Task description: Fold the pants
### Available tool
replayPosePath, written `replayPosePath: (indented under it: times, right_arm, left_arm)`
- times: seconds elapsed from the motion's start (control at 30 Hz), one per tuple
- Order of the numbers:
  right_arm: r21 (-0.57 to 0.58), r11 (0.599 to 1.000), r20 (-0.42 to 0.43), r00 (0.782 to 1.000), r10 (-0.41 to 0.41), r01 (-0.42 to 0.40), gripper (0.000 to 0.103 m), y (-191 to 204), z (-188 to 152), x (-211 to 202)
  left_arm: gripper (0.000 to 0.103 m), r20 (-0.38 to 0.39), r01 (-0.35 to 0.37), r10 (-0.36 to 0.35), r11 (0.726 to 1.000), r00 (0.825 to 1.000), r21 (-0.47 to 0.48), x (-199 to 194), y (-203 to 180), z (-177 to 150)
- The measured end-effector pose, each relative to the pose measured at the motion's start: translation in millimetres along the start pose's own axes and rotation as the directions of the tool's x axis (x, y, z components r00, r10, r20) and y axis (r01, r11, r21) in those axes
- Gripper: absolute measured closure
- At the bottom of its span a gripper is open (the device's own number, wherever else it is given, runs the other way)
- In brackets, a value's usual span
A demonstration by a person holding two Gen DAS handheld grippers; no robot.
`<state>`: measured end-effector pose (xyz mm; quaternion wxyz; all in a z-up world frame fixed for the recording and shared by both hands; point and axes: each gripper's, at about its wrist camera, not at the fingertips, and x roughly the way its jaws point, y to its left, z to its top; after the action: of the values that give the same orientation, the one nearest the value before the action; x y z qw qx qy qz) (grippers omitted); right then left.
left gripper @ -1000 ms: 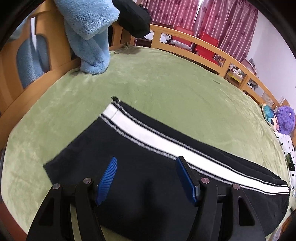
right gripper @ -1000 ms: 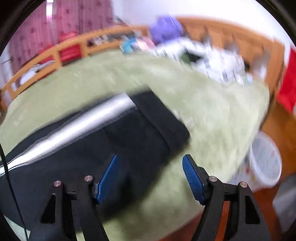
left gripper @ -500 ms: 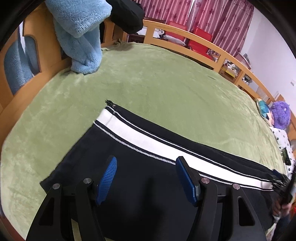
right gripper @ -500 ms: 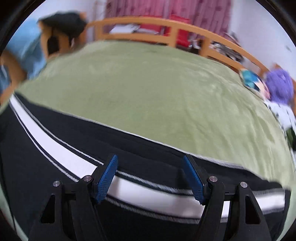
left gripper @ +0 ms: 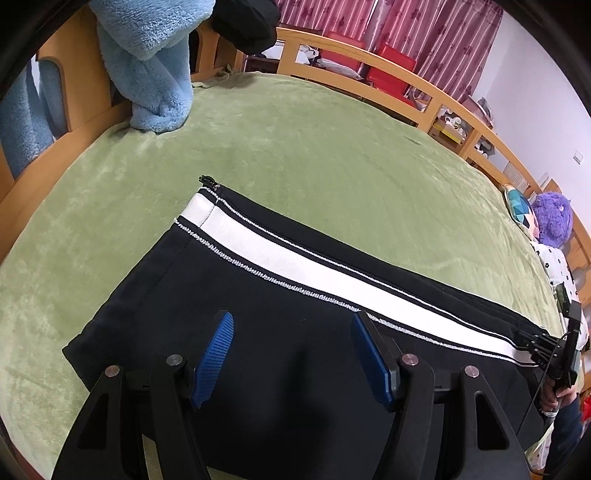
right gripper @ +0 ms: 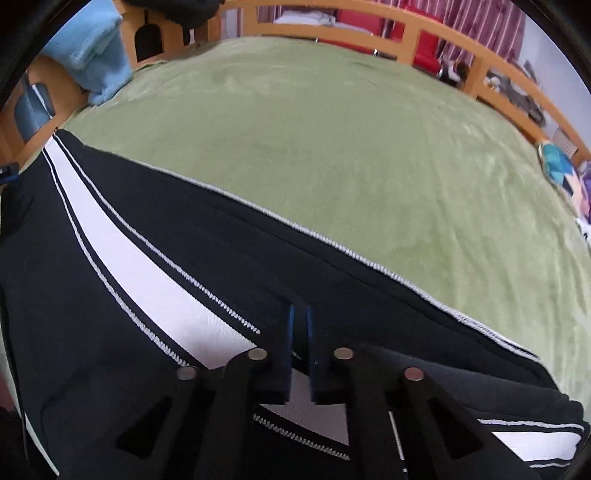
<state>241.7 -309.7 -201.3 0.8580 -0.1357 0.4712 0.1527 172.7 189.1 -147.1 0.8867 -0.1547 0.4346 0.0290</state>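
Black pants [left gripper: 258, 332] with a white side stripe [left gripper: 314, 269] lie flat on a green blanket [left gripper: 314, 140]. My left gripper [left gripper: 291, 354] is open and empty, hovering just above the black cloth near the leg end. In the right wrist view, my right gripper [right gripper: 300, 325] is shut on a pinch of the pants [right gripper: 110, 332] beside the white stripe [right gripper: 147, 266], near the waist end. The right gripper also shows at the far right edge of the left wrist view [left gripper: 554, 350].
A light blue fleece [left gripper: 151, 66] and a dark garment [left gripper: 243, 22] hang over the wooden bed frame [left gripper: 369, 77] at the back left. A purple plush [left gripper: 554, 218] and a patterned cushion [left gripper: 519, 206] sit at the far right.
My right gripper swung from the pants' end over the stripe and closed on the cloth. My left gripper stayed open and drifted only slightly over the pants.
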Motion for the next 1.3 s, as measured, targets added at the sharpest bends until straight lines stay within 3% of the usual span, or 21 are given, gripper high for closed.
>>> replayPosePath:
  times: [0.1,0.27,0.5,0.57,0.63,0.77,0.9,0.97,1.0,1.03,1.07,1.1,1.2,1.27,1.3]
  right_arm:
    - [0.089,0.995,0.079,0.996,0.036,-0.043,0.098,-12.7,5.6,-23.9]
    - [0.095,0.995,0.158,0.987,0.022,-0.037,0.098,-17.6,33.2,-32.9]
    - [0.135,0.990,0.003,1.000,0.026,-0.026,0.095,-22.1,30.6,29.4]
    - [0.142,0.990,0.024,1.000,0.011,-0.014,0.084,-21.1,30.7,20.1]
    - [0.177,0.984,0.049,0.999,-0.003,-0.006,0.061,-24.4,30.6,5.2]
    - [0.241,0.970,0.107,0.993,-0.046,0.019,0.056,-32.3,14.1,-29.5]
    - [0.353,0.933,0.105,0.989,-0.108,0.064,0.054,-48.5,-13.5,-51.5]
    - [0.423,0.903,0.087,0.989,-0.124,0.076,0.054,-59.4,-31.2,-58.1]
    - [0.451,0.889,0.077,0.988,-0.133,0.085,0.054,-63.9,-38.9,-59.9]
    - [0.476,0.874,0.065,0.987,-0.145,0.097,0.054,-68.0,-45.8,-61.4]
    - [0.499,0.859,0.049,0.986,-0.157,0.112,0.054,-71.9,-53.3,-61.7]
    - [0.519,0.846,0.037,0.986,-0.165,0.123,0.054,-75.2,-60.5,-61.4]
    - [0.550,0.823,0.028,0.983,-0.184,0.138,0.054,-82.0,-73.2,-64.3]
    - [0.567,0.809,0.038,0.977,-0.211,0.153,0.054,-85.7,-79.8,-69.9]
    - [0.578,0.801,0.045,0.975,-0.220,0.154,0.054,-88.3,-81.9,-72.1]
  left_arm:
    - [0.039,0.007,-0.004,0.004,1.000,1.000,-0.008,-2.4,3.2,1.0]
    - [0.039,0.009,-0.026,0.026,1.000,1.000,-0.013,-5.0,9.8,3.6]
    - [0.039,0.053,-0.095,0.096,0.995,0.994,-0.034,-1.5,27.2,21.5]
    - [0.039,0.066,-0.109,0.112,0.993,0.992,-0.034,5.3,28.3,31.2]
    - [0.039,0.080,-0.119,0.121,0.992,0.989,-0.030,14.8,28.2,42.4]
    - [0.039,0.099,-0.147,0.148,0.989,0.984,-0.018,39.1,28.8,64.8]
    - [0.040,0.044,-0.222,0.224,0.974,0.974,-0.051,74.9,36.4,84.4]
    - [0.047,0.027,-0.234,0.236,0.970,0.971,-0.072,87.9,39.8,87.3]
    - [0.069,0.034,-0.246,0.249,0.967,0.968,-0.070,91.7,39.3,87.0]
    - [0.083,0.037,-0.272,0.274,0.961,0.961,-0.056,93.7,37.8,86.5]
    - [0.091,0.038,-0.297,0.298,0.954,0.954,-0.028,95.9,36.5,86.8]
    - [0.096,0.052,-0.292,0.293,0.956,0.955,-0.023,93.1,38.6,87.7]
    - [0.101,0.165,-0.250,0.270,0.960,0.949,-0.130,59.0,60.2,93.5]
    - [0.101,0.192,-0.310,0.339,0.936,0.921,-0.168,47.9,72.2,98.6]
    - [0.101,0.177,-0.283,0.314,0.942,0.933,-0.178,47.2,80.7,100.8]
